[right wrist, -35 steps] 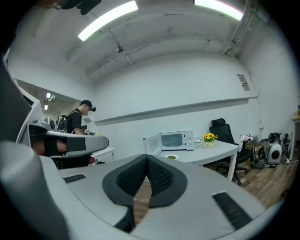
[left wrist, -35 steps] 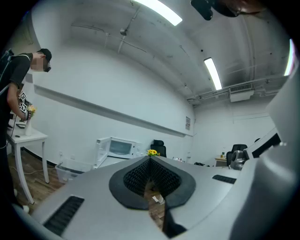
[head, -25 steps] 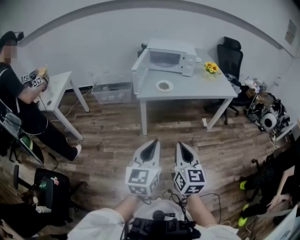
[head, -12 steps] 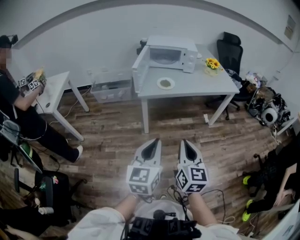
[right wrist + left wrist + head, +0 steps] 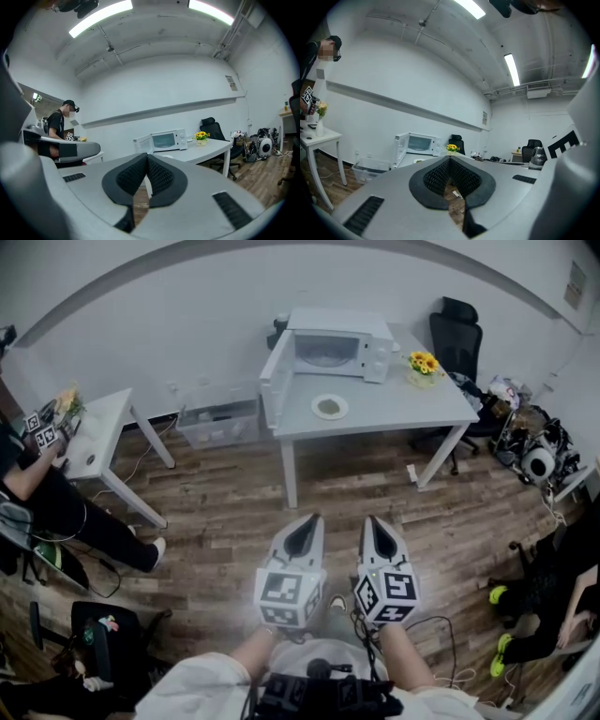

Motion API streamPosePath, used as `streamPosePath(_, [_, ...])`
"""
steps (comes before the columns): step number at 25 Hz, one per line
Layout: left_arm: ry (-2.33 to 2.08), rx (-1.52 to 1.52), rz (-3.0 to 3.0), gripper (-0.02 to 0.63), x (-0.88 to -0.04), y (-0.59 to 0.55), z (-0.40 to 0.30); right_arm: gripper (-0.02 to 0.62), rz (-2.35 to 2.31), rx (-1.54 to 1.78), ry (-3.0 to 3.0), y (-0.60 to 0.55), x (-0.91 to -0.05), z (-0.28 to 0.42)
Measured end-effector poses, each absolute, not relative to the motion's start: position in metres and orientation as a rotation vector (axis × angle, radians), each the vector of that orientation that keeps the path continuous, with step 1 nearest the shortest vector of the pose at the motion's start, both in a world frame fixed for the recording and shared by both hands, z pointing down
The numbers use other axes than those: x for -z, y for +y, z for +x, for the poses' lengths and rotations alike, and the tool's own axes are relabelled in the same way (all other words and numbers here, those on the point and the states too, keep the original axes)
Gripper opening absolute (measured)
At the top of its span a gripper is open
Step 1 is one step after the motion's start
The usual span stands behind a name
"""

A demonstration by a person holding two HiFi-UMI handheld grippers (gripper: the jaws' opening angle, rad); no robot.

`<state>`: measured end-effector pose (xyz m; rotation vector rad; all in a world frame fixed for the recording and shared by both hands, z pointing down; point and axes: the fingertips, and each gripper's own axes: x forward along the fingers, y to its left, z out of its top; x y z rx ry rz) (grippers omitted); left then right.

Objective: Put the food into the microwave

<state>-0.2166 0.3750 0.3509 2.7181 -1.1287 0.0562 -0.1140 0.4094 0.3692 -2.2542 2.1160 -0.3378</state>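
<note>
Food [image 5: 329, 407] is seen as a dark patch on a white plate [image 5: 316, 410], which is set on the grey table [image 5: 403, 413] just in front of the microwave [image 5: 342, 334]. The microwave is stood at the table's back edge, its door [image 5: 277, 379] swung wide to the left and the cavity facing the plate. A pot of yellow flowers [image 5: 422, 363] is placed on the table right of the microwave, and a black chair [image 5: 457, 341] is noted behind that corner. A clear bin [image 5: 220, 423] is found on the wood floor [image 5: 216, 521] left of the table, against the wall. Further left a small white table [image 5: 108, 423] is seen, with a person [image 5: 37, 488] beside it. Both grippers are held low and near level, side by side, pointed towards the grey table and well apart from it. The left gripper [image 5: 308, 520] is closed, its pads [image 5: 436, 176] brought together at the tip with nothing caught between them. The right gripper [image 5: 372, 520] is likewise closed and empty, its pads [image 5: 159, 176] meeting at the tip. The plate and food are touched by neither.
</note>
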Motion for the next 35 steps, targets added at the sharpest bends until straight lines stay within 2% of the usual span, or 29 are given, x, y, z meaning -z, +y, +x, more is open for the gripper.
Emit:
streamPosePath(13, [-1.184, -0.062, 2.773, 0.009, -0.347, 0.294, -0.160, 0.021, -2.245, 0.216, 2.162, 0.325, -0.354, -0.068])
streamPosePath(35, [-1.313, -0.073, 2.696, 0.009, -0.348, 0.156, -0.053, 0.021, -2.159, 0.249, 2.290, 0.175, -0.351, 0.037])
